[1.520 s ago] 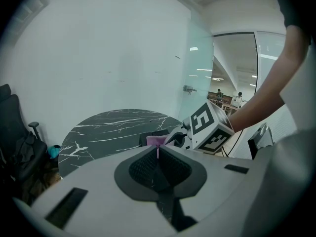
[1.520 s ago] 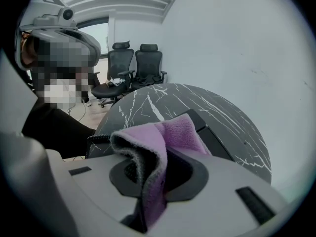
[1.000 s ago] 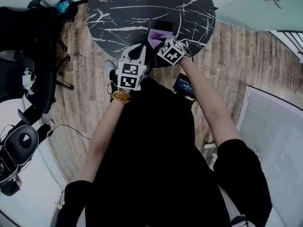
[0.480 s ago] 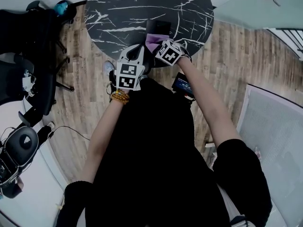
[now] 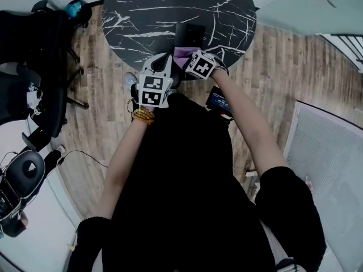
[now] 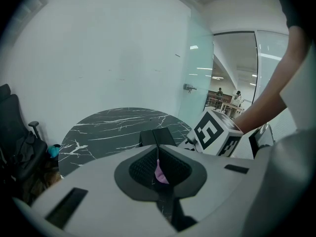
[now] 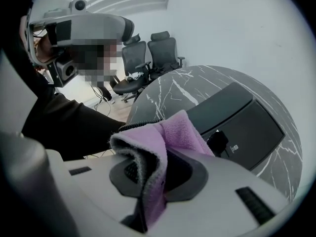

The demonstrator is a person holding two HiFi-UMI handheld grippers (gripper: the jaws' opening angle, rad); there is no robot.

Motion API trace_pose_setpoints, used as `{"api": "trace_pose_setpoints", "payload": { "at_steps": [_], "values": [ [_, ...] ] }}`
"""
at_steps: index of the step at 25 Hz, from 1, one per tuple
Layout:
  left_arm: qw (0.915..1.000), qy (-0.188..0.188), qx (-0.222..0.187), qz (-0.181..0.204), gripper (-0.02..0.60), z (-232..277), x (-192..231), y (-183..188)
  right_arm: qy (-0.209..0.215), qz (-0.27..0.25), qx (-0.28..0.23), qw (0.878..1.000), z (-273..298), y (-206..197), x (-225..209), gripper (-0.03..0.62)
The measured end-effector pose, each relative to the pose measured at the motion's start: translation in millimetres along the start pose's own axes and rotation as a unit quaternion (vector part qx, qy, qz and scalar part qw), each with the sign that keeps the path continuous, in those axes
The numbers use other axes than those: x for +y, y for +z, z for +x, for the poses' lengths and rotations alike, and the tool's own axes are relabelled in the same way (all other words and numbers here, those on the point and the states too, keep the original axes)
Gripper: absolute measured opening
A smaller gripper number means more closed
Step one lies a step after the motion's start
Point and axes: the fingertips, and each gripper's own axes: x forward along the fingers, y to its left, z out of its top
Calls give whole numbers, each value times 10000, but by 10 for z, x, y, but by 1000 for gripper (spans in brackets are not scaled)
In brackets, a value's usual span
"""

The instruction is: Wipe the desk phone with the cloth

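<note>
Right gripper view shows the right gripper (image 7: 157,173) clamped tight on a fold of the purple cloth (image 7: 165,139), close over the near end of the black desk phone (image 7: 242,117) on the marble table (image 7: 165,90). The left gripper (image 6: 157,152) is closed as well, with a sliver of the same cloth between its pads. With the cloth bunched between two grips, little fabric likely hangs free, so hard jaw tips may scrape the phone or shove it across the table.
</note>
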Motion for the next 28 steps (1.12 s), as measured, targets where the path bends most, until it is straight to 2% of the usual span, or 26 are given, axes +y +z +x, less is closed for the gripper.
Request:
{"api": "trace_pose_setpoints", "payload": {
  "at_steps": [7,19,28],
  "values": [
    [10000,10,-77,-40,23,-18,0,29,216,-79,149,9996,58,-42,113,63],
    [10000,20,-49,-27,23,-19,-2,-9,471,73,271,9985,101,-97,199,63],
    [10000,-39,-13,-14,23,4,-47,-29,428,126,211,9988,100,-60,160,63]
  ]
}}
